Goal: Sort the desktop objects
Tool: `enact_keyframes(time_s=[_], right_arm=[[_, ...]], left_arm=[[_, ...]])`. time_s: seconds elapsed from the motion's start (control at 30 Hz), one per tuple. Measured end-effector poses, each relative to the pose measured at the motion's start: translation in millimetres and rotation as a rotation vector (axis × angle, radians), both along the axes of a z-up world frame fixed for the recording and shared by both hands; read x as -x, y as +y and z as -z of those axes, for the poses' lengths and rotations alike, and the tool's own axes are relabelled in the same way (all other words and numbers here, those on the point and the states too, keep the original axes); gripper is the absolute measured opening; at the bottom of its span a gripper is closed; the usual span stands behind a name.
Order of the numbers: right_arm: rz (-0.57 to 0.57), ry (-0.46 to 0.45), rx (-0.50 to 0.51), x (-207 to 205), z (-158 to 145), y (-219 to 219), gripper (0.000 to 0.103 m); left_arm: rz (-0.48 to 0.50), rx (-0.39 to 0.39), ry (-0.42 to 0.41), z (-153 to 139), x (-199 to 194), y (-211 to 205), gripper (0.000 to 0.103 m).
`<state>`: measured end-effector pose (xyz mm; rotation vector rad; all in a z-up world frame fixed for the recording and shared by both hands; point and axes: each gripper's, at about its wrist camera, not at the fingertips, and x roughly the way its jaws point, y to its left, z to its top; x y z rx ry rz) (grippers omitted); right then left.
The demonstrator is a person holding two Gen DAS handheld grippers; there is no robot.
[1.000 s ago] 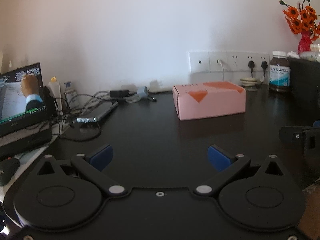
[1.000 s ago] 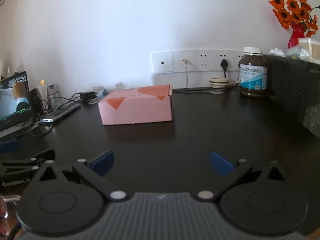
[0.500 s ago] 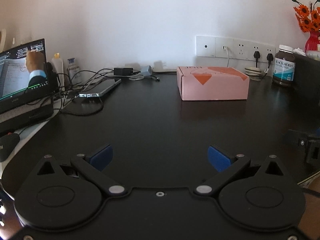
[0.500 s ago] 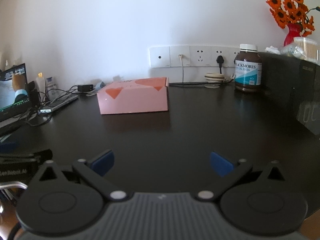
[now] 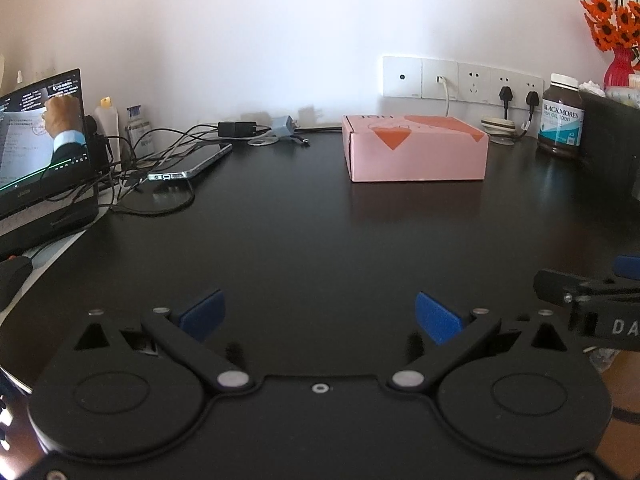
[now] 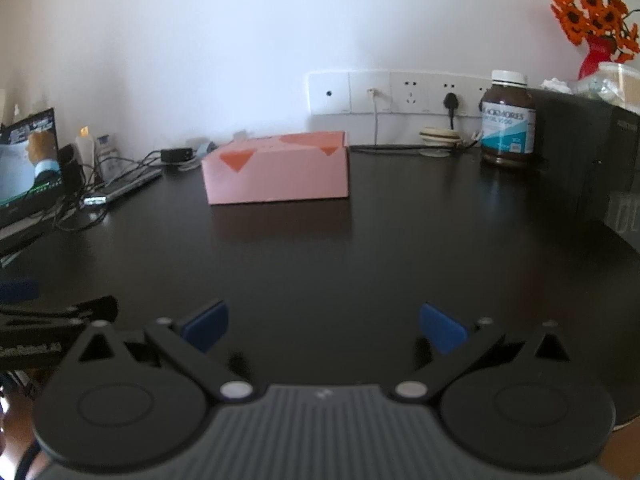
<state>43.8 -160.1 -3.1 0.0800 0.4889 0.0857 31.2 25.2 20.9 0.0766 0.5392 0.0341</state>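
Grippers first: the left gripper [image 5: 318, 316] and the right gripper [image 6: 324, 328] both sit low over the near edge of the black desk [image 5: 320, 240] with blue pads spread wide and nothing between them. Likely first target is the pink cardboard box [image 6: 276, 170], standing well apart from both, back toward the wall sockets [image 6: 400, 92]. Going well probably means coming in level and square to its short sides (it looks wider than one jaw span, so two-handed may suit). The fish oil bottle [image 6: 507, 120] and the phone [image 5: 192, 164] in its cables are best given room.
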Motion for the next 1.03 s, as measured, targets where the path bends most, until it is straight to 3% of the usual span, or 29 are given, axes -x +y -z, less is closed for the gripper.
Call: enact_keyframes(time_s=[0.47, 1.03], right_arm=[[0.0, -0.005, 0.063, 1, 6, 9, 0.102], [0.008, -0.005, 0.063, 1, 7, 13, 0.102]], left_arm=[[0.006, 0.027, 0.025, 6, -3, 1, 0.103], [0.019, 0.038, 0.019, 8, -3, 3, 0.103]])
